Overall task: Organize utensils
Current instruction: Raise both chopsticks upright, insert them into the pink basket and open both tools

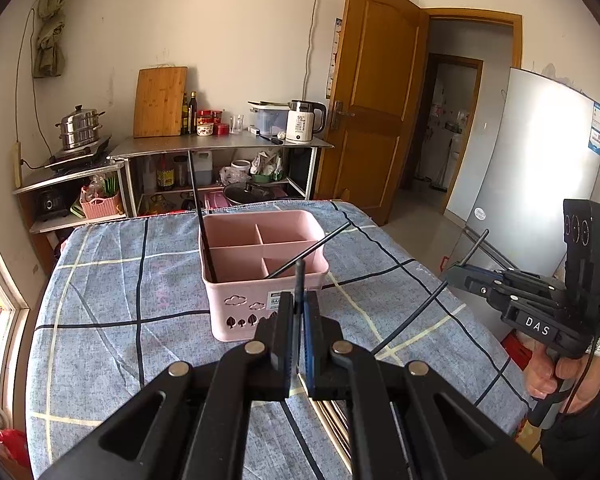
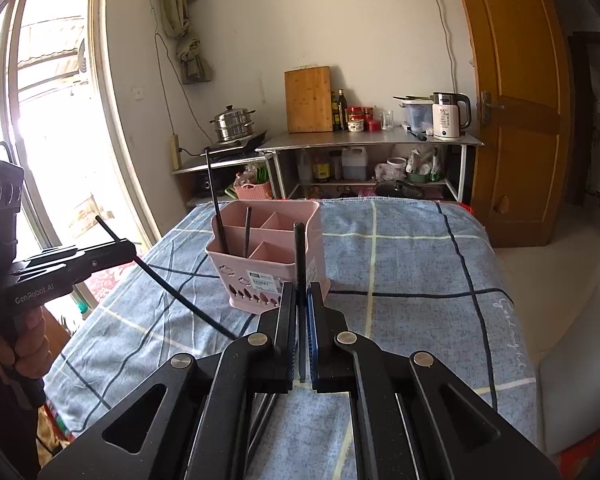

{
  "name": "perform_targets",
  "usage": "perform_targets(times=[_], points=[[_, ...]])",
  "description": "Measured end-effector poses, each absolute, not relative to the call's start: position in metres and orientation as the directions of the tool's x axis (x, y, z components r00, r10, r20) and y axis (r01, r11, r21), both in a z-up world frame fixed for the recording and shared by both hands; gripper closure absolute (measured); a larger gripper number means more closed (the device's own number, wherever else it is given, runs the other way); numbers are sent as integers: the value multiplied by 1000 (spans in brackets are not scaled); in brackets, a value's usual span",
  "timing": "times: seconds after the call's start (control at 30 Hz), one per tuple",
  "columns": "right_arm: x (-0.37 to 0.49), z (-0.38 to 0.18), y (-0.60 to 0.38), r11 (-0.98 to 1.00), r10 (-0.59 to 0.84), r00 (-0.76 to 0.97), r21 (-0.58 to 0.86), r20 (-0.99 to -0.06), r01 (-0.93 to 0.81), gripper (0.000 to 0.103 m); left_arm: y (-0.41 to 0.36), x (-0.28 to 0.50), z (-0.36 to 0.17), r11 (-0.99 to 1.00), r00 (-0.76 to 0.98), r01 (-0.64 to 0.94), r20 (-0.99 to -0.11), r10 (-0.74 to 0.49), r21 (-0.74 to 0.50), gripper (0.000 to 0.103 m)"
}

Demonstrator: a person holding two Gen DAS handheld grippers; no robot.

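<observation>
A pink divided caddy (image 1: 244,304) (image 2: 236,260) stands on the blue checked tablecloth (image 1: 112,280). Two black chopsticks rest in it: one upright at its left (image 1: 201,224) (image 2: 215,196), one leaning (image 1: 314,246) (image 2: 247,230). My left gripper (image 1: 299,300) (image 2: 130,250) is shut on a black chopstick (image 1: 299,278) (image 2: 172,288), held above the cloth in front of the caddy. My right gripper (image 2: 300,292) (image 1: 452,272) is shut on another black chopstick (image 2: 299,252) (image 1: 474,246), which points up in front of the caddy's right side.
More chopsticks (image 2: 264,412) lie on the cloth beneath the grippers. Behind the table are a metal shelf unit (image 1: 220,144) with a kettle (image 1: 304,120) and a cutting board, a steamer pot (image 1: 78,126), a wooden door (image 1: 372,92) and a fridge (image 1: 540,160).
</observation>
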State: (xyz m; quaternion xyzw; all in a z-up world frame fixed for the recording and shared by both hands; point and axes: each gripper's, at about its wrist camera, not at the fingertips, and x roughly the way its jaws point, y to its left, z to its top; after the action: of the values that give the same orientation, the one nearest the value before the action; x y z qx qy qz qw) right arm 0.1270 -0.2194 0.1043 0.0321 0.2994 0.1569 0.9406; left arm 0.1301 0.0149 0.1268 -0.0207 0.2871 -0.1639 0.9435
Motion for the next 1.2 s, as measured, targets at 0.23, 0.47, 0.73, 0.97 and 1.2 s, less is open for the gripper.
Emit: perform_targets(times=[0.23, 0.47, 0.73, 0.97, 1.2], points=[[122, 103, -220, 948, 313, 770, 135, -557, -288, 98, 15, 130, 125, 947, 781, 295, -539, -316, -127, 98], [120, 112, -216, 945, 321, 775, 127, -544, -302, 98, 22, 126, 136, 946, 789, 294, -524, -321, -136, 98], [122, 139, -201, 926, 367, 784, 111, -502, -362, 98, 32, 128, 162, 947, 807, 293, -497, -321, -136, 98], [134, 166, -172, 902, 417, 797, 93, -437, -421, 98, 46, 138, 200, 953, 843, 275, -445, -302, -125, 98], [159, 189, -154, 894, 442, 818, 100, -369, -438, 98, 56, 159, 225, 957, 873, 264, -394, -289, -118, 98]])
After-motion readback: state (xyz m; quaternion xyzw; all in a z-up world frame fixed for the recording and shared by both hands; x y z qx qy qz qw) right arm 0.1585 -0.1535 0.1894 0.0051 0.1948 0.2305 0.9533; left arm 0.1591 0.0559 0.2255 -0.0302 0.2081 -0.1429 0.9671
